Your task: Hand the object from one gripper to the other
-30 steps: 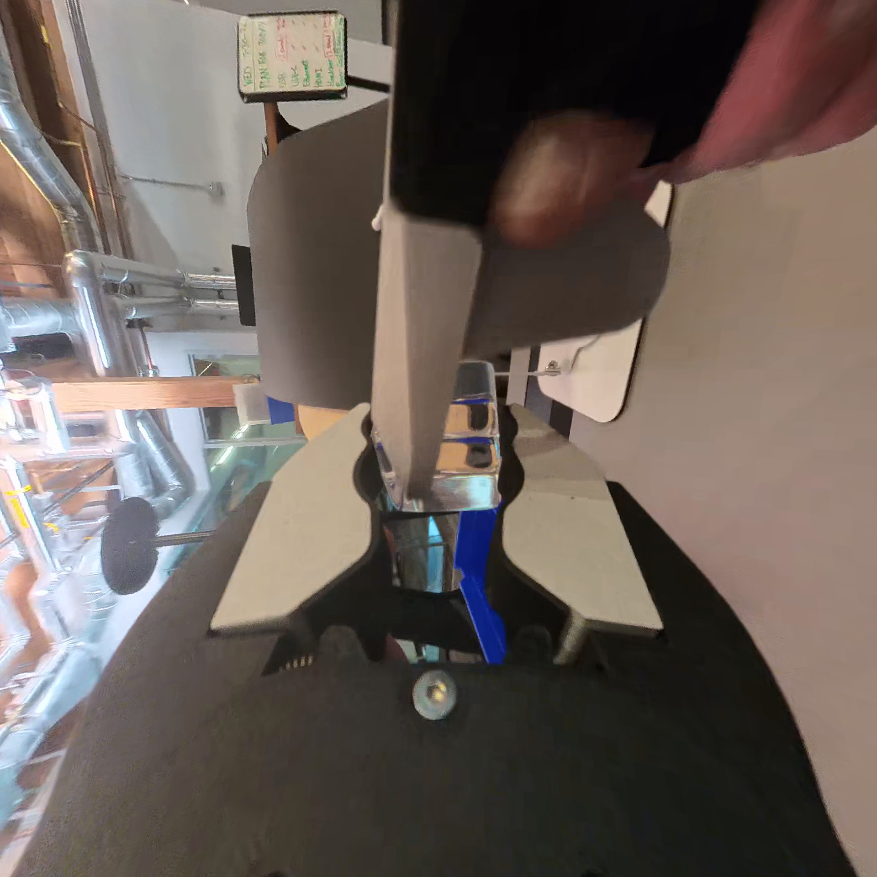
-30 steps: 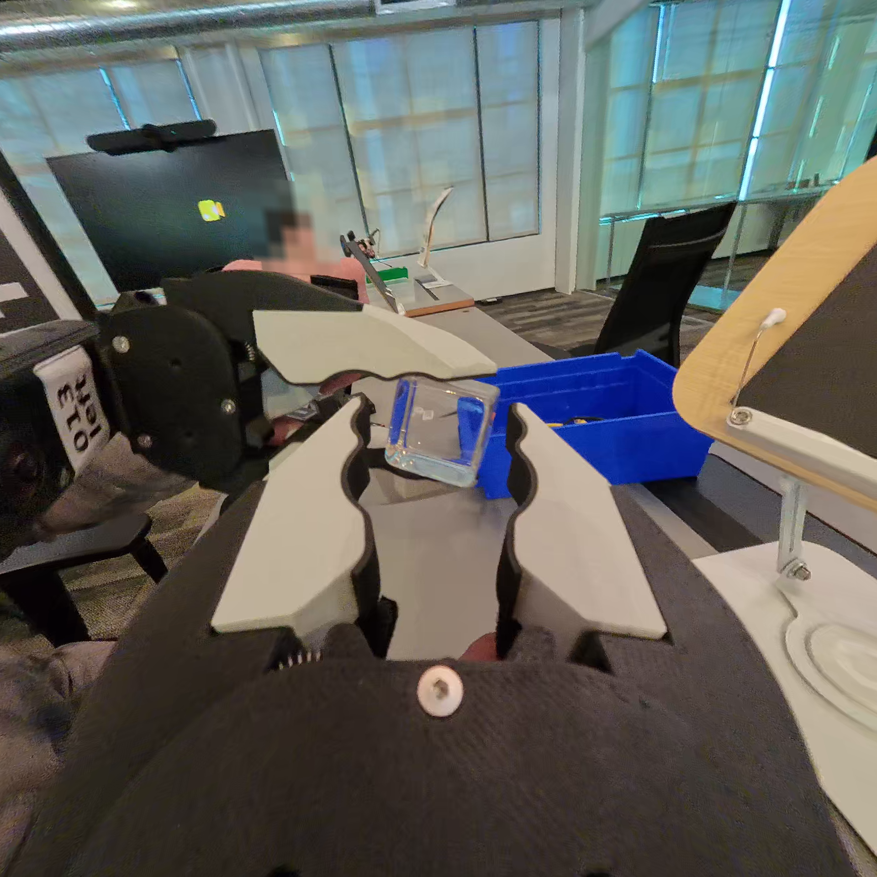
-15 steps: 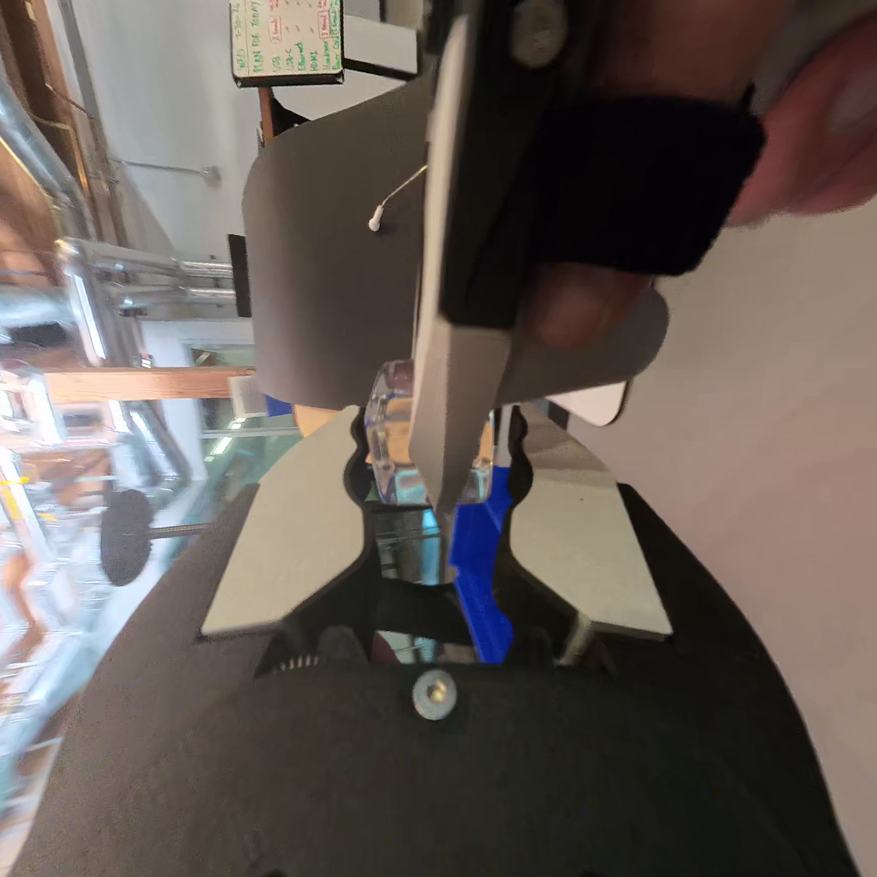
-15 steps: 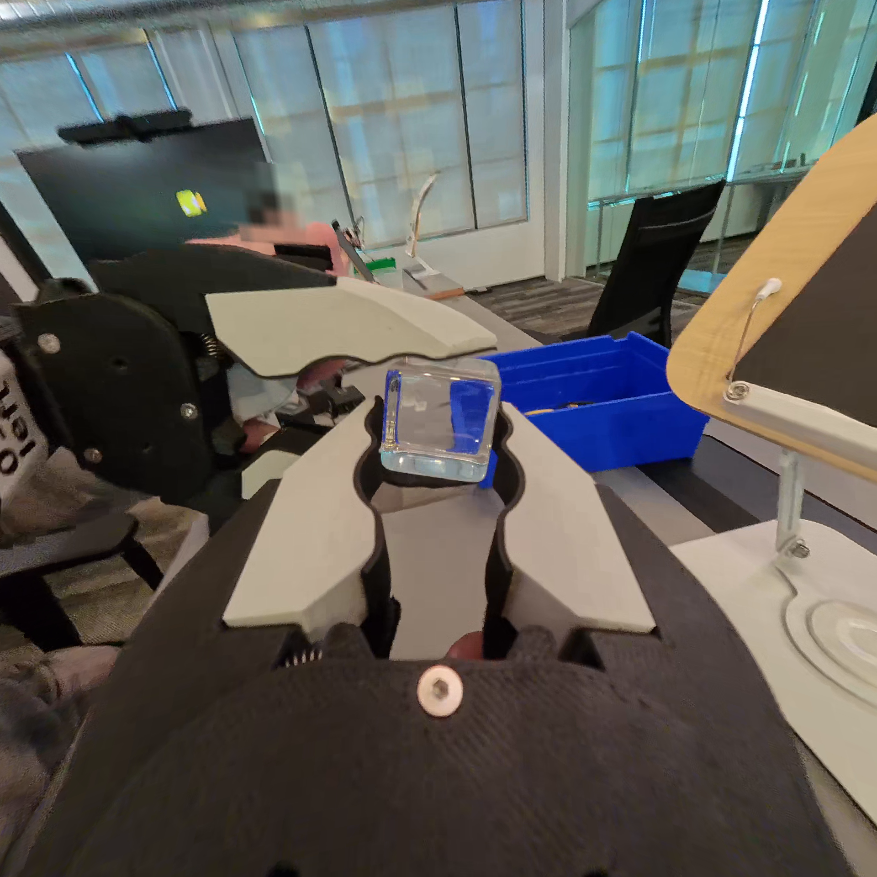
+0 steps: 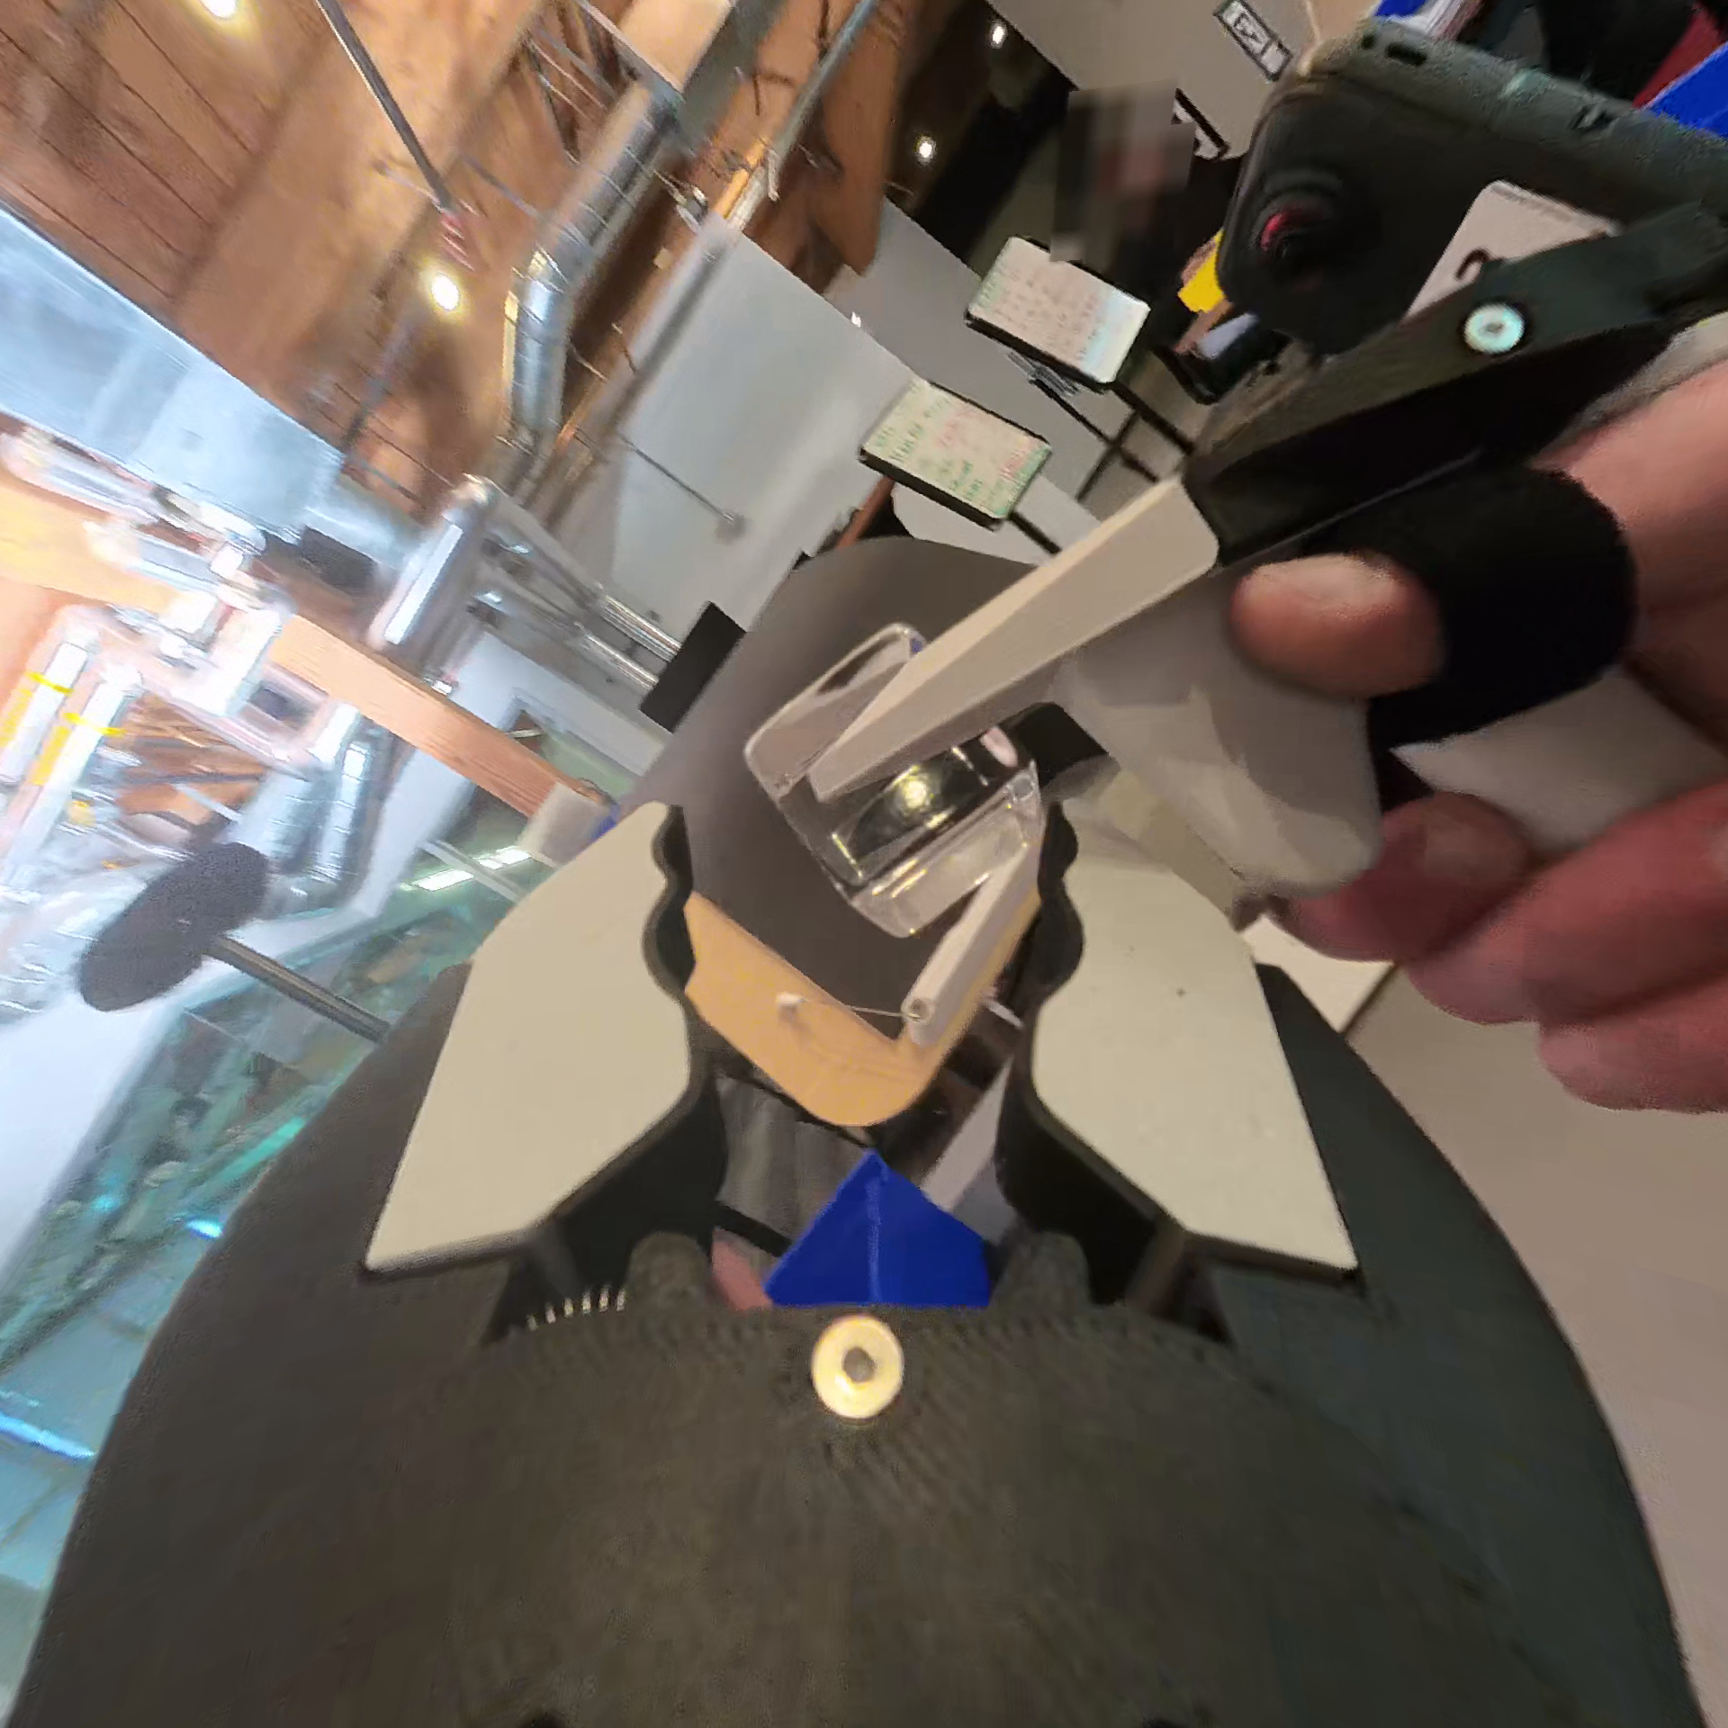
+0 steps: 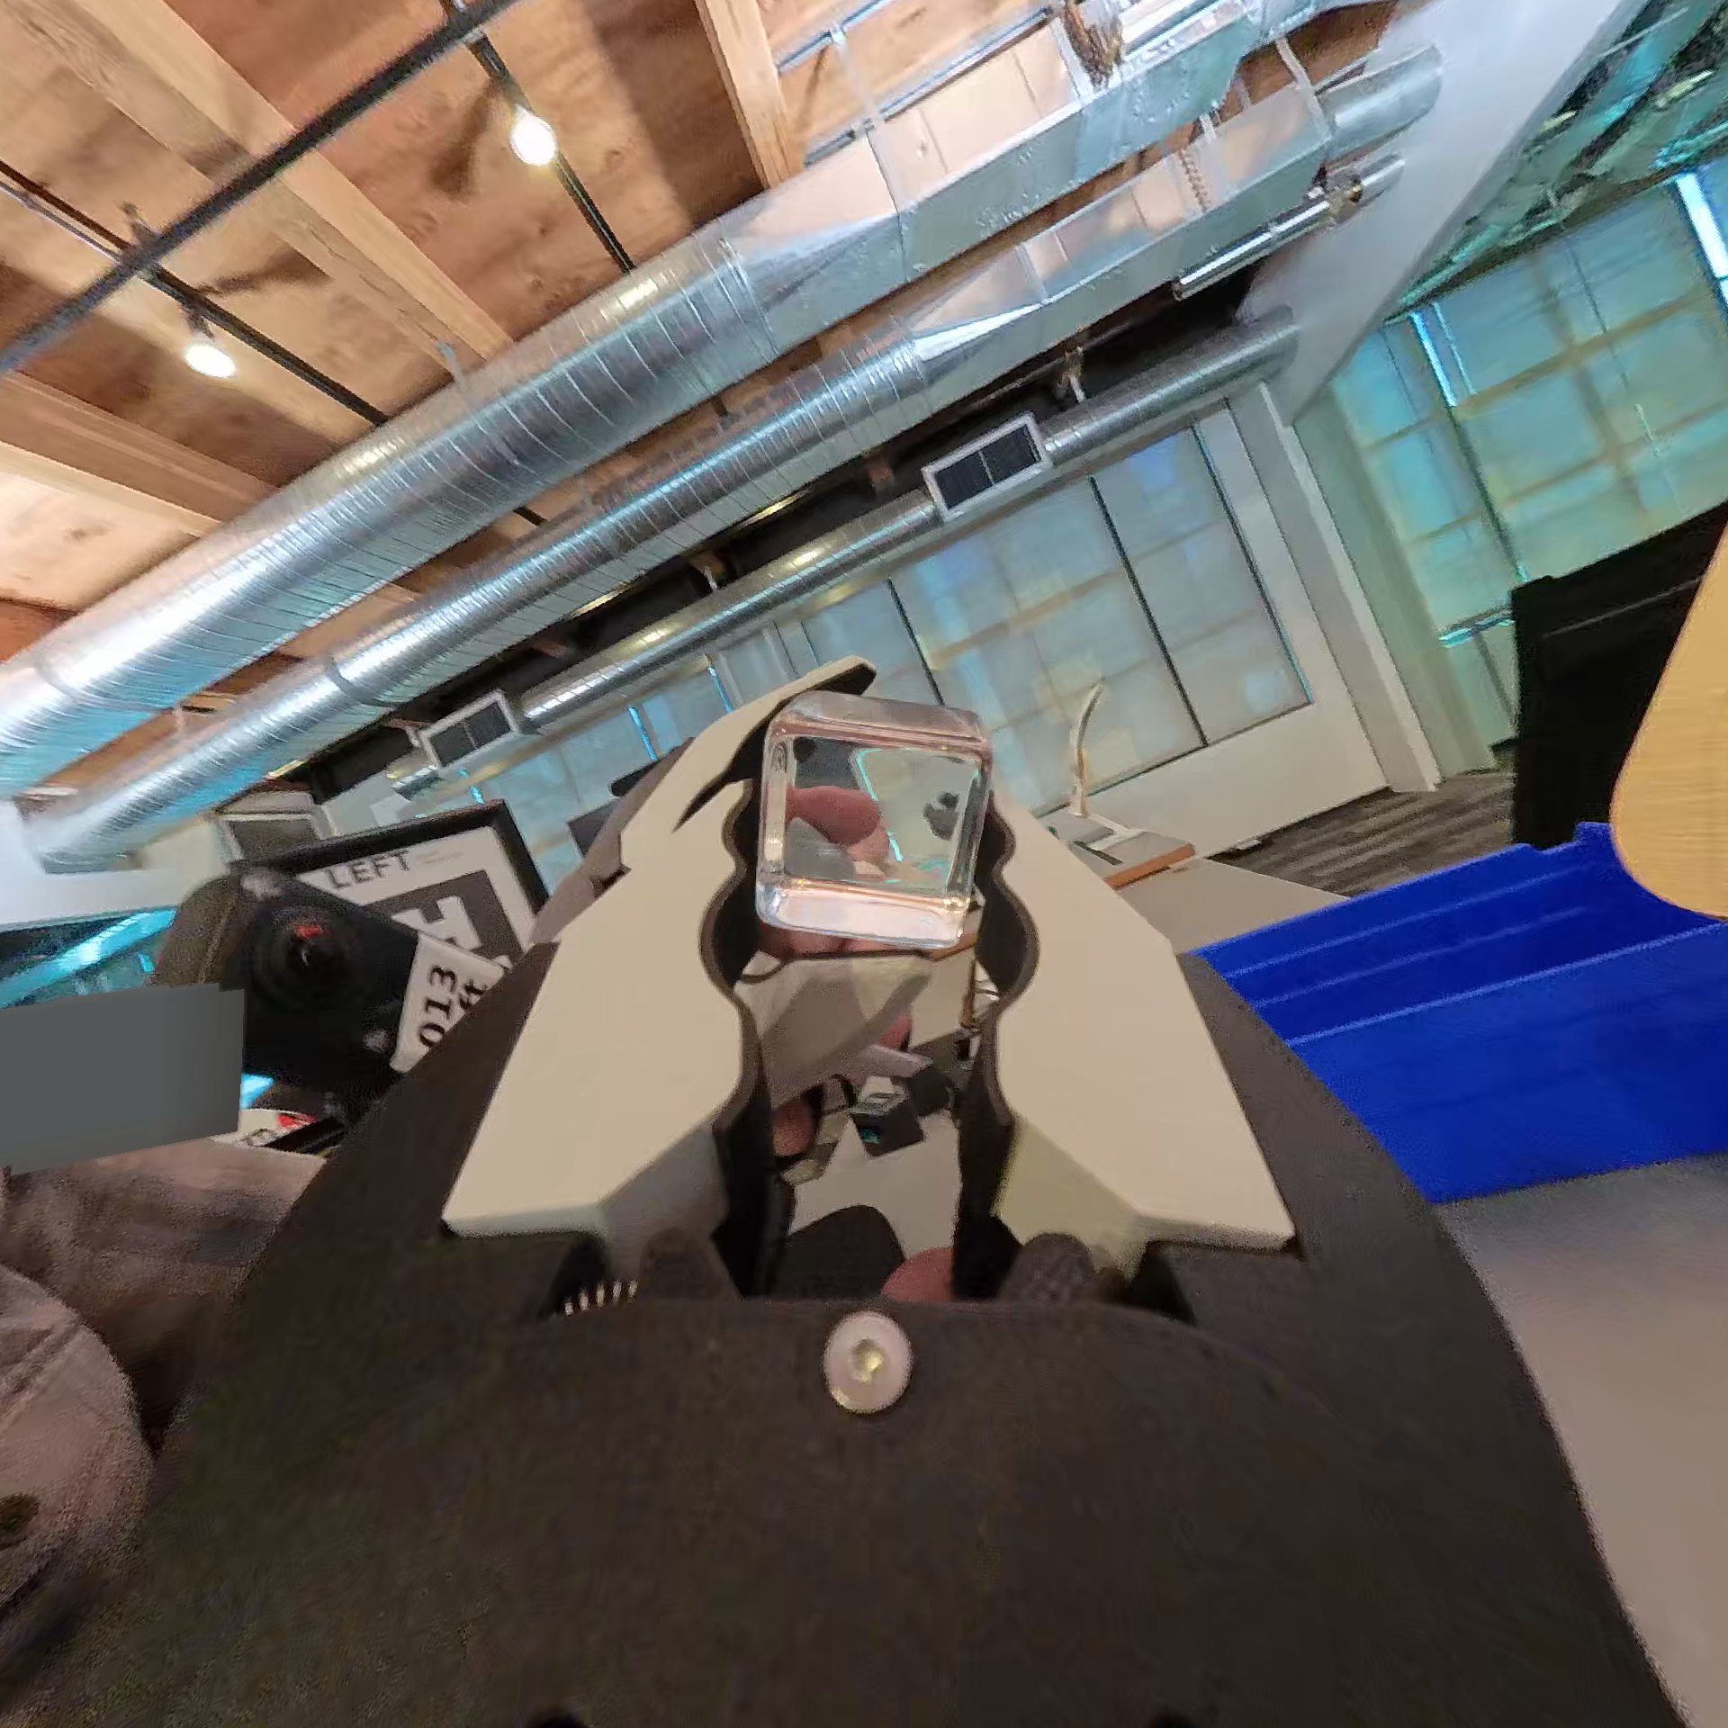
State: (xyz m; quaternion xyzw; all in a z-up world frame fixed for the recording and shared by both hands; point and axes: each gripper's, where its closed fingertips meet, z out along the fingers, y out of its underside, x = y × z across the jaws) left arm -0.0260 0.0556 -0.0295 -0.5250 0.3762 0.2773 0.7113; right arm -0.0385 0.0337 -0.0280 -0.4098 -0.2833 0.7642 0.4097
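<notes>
The clear cube (image 6: pixel 870 823) sits between the pale fingers of my right gripper (image 6: pixel 865 809), which is shut on it in mid-air. In the left wrist view the cube (image 5: pixel 898 823) hangs just past my left gripper (image 5: pixel 860 832), whose jaws stand wide open and touch nothing. A pale finger (image 5: pixel 982 655) of the right gripper lies across the cube's top, and a hand (image 5: pixel 1543 888) holds that gripper. The right gripper's lower finger is hidden behind the cube. In the right wrist view the left gripper's black body (image 6: pixel 309 954) is at the left, with one finger (image 6: pixel 673 795) behind the cube.
A blue bin (image 6: pixel 1459 1010) stands at the right, and its corner shows in the left wrist view (image 5: pixel 879 1244). A wooden board on a white stand (image 5: pixel 804 1047) is behind the cube, with its edge at far right (image 6: pixel 1674 795). Ceiling ducts are overhead.
The left gripper, shut on the cube a second ago, has opened wide and let go. The right gripper has closed on the cube. Both views have tilted upward.
</notes>
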